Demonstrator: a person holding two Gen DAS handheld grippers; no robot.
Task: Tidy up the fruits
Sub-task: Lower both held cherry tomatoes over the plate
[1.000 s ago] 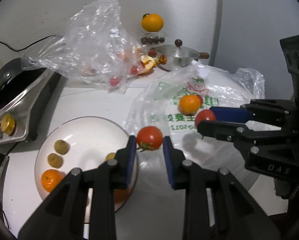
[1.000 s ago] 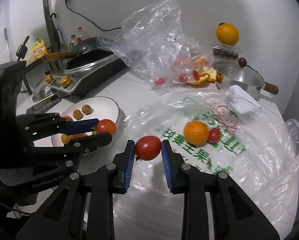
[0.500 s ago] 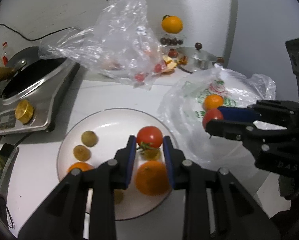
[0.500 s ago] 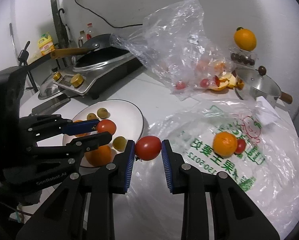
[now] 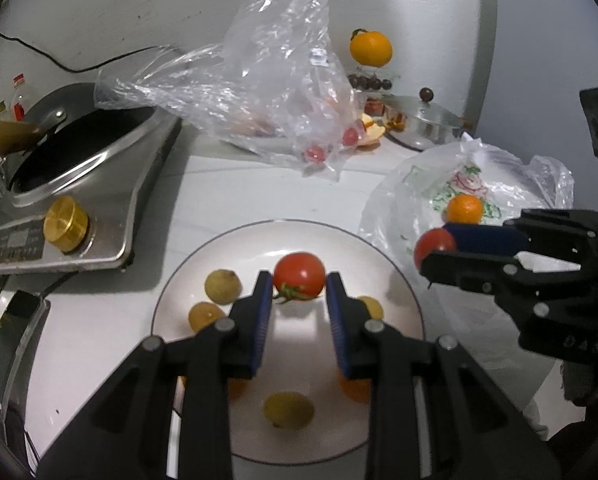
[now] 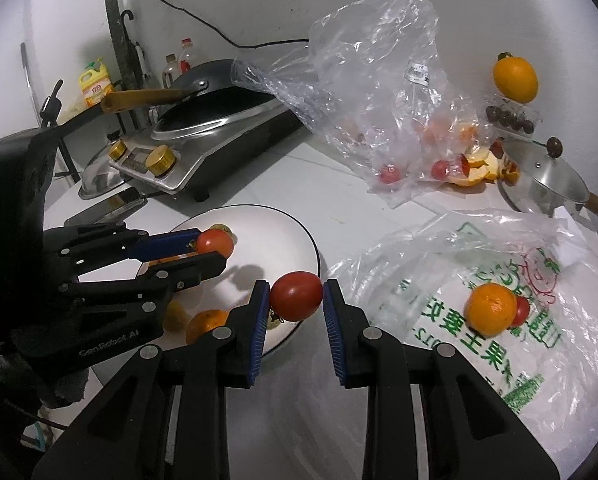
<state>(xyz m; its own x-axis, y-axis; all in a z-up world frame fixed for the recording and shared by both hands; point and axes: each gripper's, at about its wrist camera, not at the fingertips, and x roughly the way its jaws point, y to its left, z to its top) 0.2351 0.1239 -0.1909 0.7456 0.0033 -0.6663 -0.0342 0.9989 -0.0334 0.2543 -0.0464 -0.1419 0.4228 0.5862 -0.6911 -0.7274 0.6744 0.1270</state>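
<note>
Induction cooker [image 5: 79, 184] w/ wok left of white plate [image 5: 203, 264]; printed bag [image 6: 499, 320] holds orange [image 6: 491, 308]. Left gripper [image 5: 299, 280] angled down over plate, clamping tomato [image 5: 299, 274]. Right gripper [image 6: 296, 296] at plate rim, clamping second tomato [image 6: 296, 295].

"GenRobot.AI" is printed on the left hand-held gripper [image 6: 207, 254], "DAS" on the right hand-held gripper [image 5: 439, 246], and green Chinese characters on the white plastic bag [image 6: 459, 332].
</note>
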